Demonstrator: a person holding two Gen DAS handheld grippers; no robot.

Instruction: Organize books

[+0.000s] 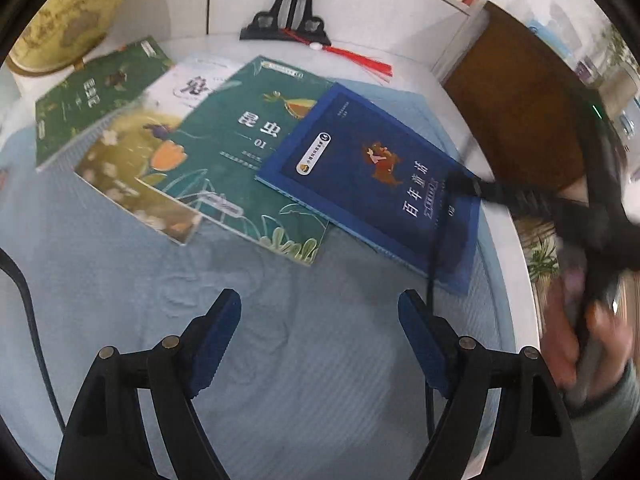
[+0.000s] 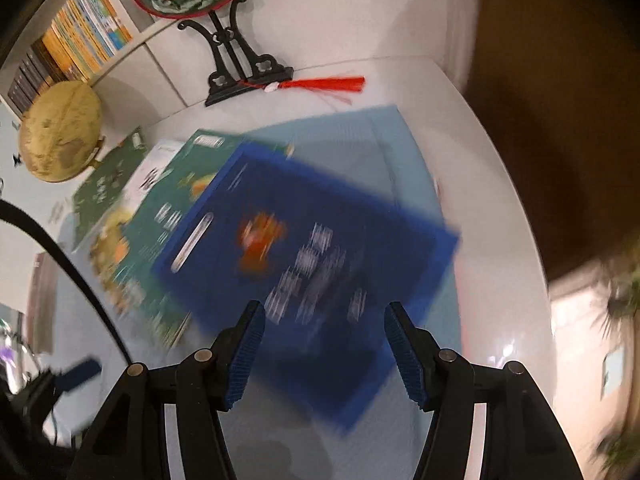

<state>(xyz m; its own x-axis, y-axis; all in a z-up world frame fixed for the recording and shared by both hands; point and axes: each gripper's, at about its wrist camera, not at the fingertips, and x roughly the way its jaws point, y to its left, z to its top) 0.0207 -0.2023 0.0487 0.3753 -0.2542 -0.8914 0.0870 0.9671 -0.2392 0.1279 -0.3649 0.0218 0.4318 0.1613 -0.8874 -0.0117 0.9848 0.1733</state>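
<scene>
Several books lie fanned out and overlapping on a light blue mat (image 1: 120,280). A dark blue book (image 1: 368,184) lies on top at the right, over a teal book (image 1: 240,148), a yellow floral book (image 1: 132,176) and a dark green book (image 1: 92,96) at far left. My left gripper (image 1: 320,320) is open and empty above the bare mat in front of the books. My right gripper (image 2: 324,328) is open, with its fingers just over the near edge of the blue book (image 2: 312,264), which is blurred; in the left wrist view it reaches in over the book's right corner (image 1: 468,184).
A yellow globe (image 1: 64,12) stands at the back left. A black fan stand (image 1: 288,12) with a red tassel (image 1: 360,58) stands at the back by the white wall. A bookshelf (image 2: 80,28) holds upright books. The white table edge (image 2: 500,240) curves along the right.
</scene>
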